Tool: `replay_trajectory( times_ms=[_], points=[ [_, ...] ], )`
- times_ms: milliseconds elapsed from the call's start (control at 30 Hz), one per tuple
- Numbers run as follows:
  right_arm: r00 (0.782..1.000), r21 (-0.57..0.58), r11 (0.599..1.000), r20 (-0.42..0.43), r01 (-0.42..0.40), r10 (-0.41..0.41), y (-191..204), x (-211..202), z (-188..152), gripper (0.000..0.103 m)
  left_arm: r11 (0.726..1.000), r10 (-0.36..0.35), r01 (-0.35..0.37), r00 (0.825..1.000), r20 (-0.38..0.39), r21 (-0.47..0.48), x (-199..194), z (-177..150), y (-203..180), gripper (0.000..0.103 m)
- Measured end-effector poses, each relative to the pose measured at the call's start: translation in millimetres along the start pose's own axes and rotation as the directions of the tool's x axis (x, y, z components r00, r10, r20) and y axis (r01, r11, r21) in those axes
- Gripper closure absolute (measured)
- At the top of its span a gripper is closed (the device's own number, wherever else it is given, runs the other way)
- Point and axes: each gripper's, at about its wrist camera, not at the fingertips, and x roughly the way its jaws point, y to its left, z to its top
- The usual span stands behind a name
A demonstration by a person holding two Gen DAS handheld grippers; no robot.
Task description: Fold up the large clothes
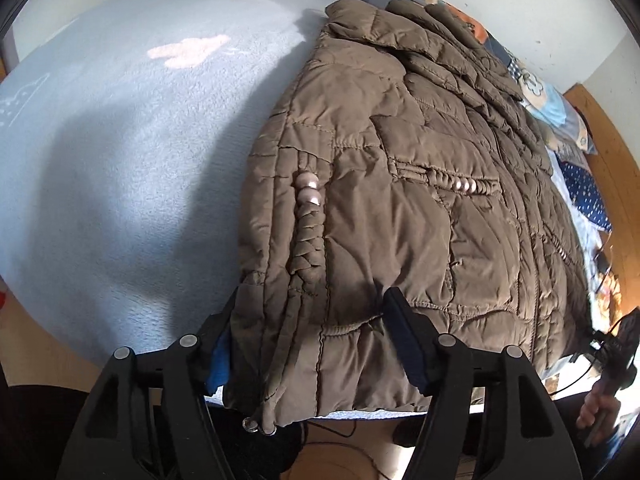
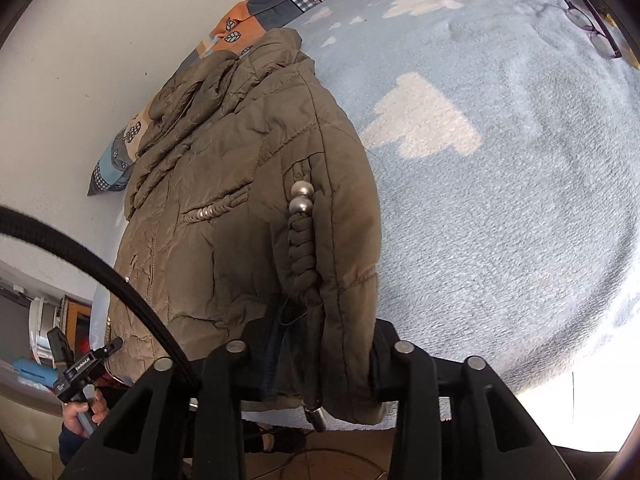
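Two wrist views of a bed [image 1: 120, 168] covered with a pale blue fleece blanket [image 2: 500, 208] bearing white cloud shapes. A brown quilted jacket [image 1: 400, 200] lies folded lengthwise on the blanket, collar toward the wall and hem at the near edge of the bed, where a drawstring end with metal tips [image 1: 260, 426] hangs over. Silver beads [image 2: 301, 198] and a braided cord run down the folded sleeve.

Left claw [image 1: 312, 344]: jaws spread to either side of the jacket's hem, fabric between them; the left pad lies against the jacket's edge, but whether the pads press cannot be told.

Right claw [image 2: 320, 356]: jaws straddling the sleeve cuff [image 2: 344, 360], fabric filling the gap; a firm grip cannot be confirmed.

A patterned quilt [image 2: 260, 12] lies along the wall, and spectacles [image 2: 592, 28] rest on the far blanket.
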Motion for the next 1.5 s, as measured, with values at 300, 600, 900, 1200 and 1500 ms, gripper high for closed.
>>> replay_trajectory(
  times_ms=[300,600,900,1200,1500],
  points=[
    [1.0,-0.028,0.999,-0.004,0.017,-0.017,6.8,6.1,0.1,0.084,0.988,-0.115,0.113,0.993,-0.011,-0.102,1.5,3.6,20.4,0.066],
    [0.999,-0.066,0.997,-0.006,0.046,-0.047,6.8,11.2,-0.8,0.084,1.0,-0.01,0.01,1.0,0.004,0.011,3.7,1.9,2.7,0.071],
    [0.995,-0.103,0.99,-0.024,0.099,-0.102,16.2,24.5,0.5,0.08,0.996,0.069,-0.07,0.997,0.027,0.056,8.3,-1.5,-6.2,0.067],
    [0.993,-0.101,0.988,-0.026,0.113,-0.116,16.1,28.4,0.2,0.079,0.995,0.08,-0.081,0.997,0.017,0.055,10.7,-0.1,-5.8,0.063],
    [0.992,-0.073,0.991,-0.054,0.111,-0.115,11.7,28.8,3.5,0.076,0.976,0.18,-0.185,0.982,0.05,0.117,10.0,-2.3,-18.8,0.056]
  ],
)
